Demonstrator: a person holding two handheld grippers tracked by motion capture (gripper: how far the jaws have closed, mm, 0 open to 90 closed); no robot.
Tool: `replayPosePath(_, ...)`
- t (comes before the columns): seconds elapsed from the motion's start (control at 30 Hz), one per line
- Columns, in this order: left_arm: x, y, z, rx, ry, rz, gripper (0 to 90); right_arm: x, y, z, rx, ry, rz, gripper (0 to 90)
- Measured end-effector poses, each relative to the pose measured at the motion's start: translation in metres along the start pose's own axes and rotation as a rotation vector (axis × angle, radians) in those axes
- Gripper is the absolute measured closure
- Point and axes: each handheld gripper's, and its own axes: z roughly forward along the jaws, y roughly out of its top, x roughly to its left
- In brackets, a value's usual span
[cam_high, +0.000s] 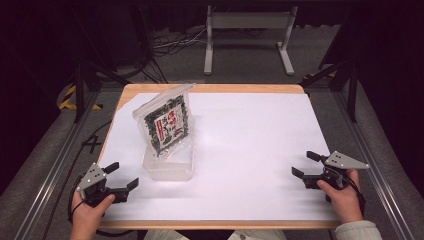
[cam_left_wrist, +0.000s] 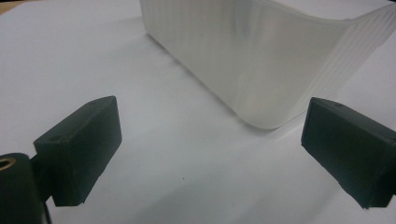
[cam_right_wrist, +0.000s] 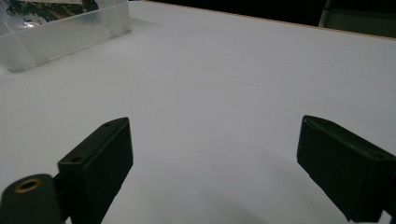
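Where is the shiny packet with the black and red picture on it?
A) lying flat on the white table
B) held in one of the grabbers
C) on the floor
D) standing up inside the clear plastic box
D: the packet stands tilted with its bottom end inside the clear plastic box, while the left gripper and right gripper sit open and empty near the table's front corners.
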Motion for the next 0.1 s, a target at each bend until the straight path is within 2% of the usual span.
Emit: replayPosePath(0.1, -0.0003, 0.0008, -0.0002, -0.007, 0.004, 0.002, 5.8, -0.0003, 0.0001, -0.0001, 0.001, 0.000, 0.005, 11.0)
